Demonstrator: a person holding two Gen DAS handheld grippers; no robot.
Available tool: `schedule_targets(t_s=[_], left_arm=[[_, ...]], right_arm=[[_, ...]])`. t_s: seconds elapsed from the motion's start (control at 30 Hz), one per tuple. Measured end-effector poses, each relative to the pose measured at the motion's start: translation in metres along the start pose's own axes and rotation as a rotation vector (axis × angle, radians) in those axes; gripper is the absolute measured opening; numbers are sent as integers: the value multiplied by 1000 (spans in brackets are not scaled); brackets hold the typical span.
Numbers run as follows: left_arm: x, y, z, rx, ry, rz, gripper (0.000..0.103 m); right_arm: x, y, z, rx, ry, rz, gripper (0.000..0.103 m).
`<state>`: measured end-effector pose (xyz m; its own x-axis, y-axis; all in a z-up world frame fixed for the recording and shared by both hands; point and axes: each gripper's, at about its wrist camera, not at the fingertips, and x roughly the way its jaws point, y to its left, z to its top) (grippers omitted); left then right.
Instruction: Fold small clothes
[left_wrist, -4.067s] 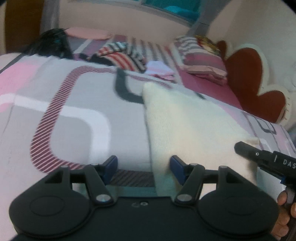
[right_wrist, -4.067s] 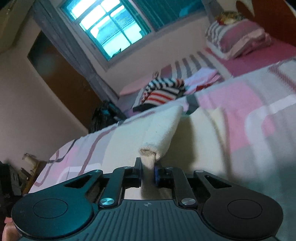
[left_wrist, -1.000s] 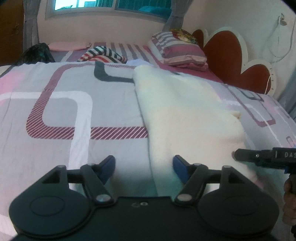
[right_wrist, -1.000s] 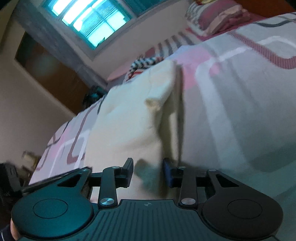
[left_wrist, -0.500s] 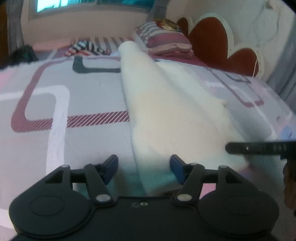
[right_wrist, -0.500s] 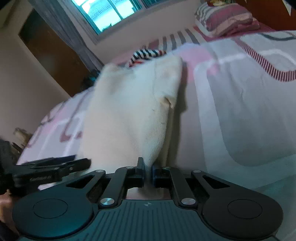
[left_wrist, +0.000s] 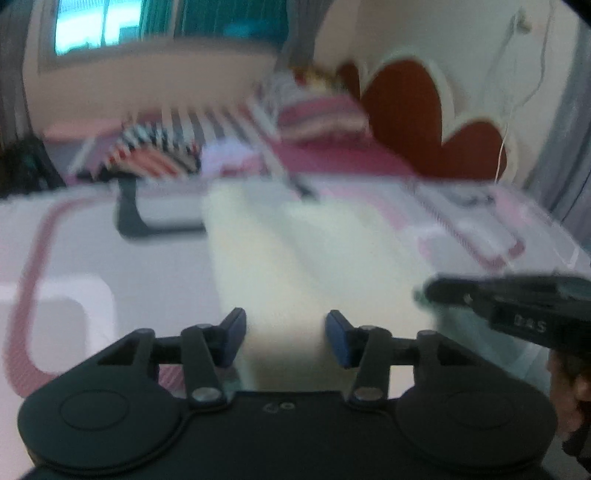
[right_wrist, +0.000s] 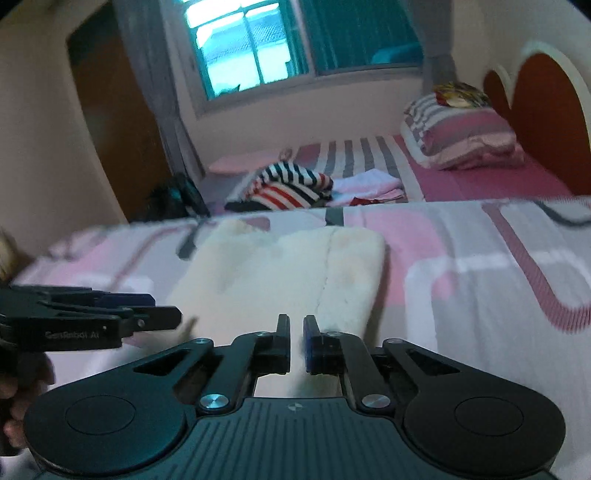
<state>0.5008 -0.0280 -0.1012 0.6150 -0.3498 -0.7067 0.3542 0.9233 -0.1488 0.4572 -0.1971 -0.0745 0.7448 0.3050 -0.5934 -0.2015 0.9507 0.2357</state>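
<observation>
Since half a second ago, the cream knit garment (right_wrist: 295, 273) is lying flatter on the bed (right_wrist: 498, 251), no longer draped up as a tall sheet in front of the right gripper (right_wrist: 296, 339), and the left gripper (left_wrist: 284, 332) is hovering with its near edge between its spread, empty fingers (left_wrist: 232, 332). Right fingers are sitting nearly closed, seemingly pinching the garment's near hem. Its long axis is running straight away from both grippers toward the striped sweater (right_wrist: 291, 184) and the pillow (right_wrist: 461, 133), both well apart and out of the way. Each gripper is intruding into the other's view, so a crossing fold is likely risking contact between them.
</observation>
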Motion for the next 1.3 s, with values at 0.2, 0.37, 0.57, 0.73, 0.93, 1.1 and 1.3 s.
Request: schedule_targets(t_s=[0.2, 0.37, 0.57, 0.73, 0.93, 1.1, 1.3], left_arm=[[4, 11, -9, -79, 0, 1, 51], [-26, 17, -23, -86, -31, 6, 49], [-8, 9, -35, -77, 50, 49, 55], [-15, 11, -31, -74, 43, 79, 66], [-18, 9, -29, -68, 32, 86, 70], [-24, 12, -21, -76, 2, 77, 85], [-14, 45, -8, -269, -1, -81, 88]], right_arm=[[39, 1, -16, -95, 68, -104, 1], [5, -3, -13, -32, -6, -38, 2], [34, -4, -26, -10, 124, -48, 0], [6, -6, -21, 26, 56, -30, 0], [-6, -14, -17, 63, 18, -14, 0], [-9, -33, -10, 189, -3, -62, 48], [-5, -67, -7, 327, 20, 65, 66]])
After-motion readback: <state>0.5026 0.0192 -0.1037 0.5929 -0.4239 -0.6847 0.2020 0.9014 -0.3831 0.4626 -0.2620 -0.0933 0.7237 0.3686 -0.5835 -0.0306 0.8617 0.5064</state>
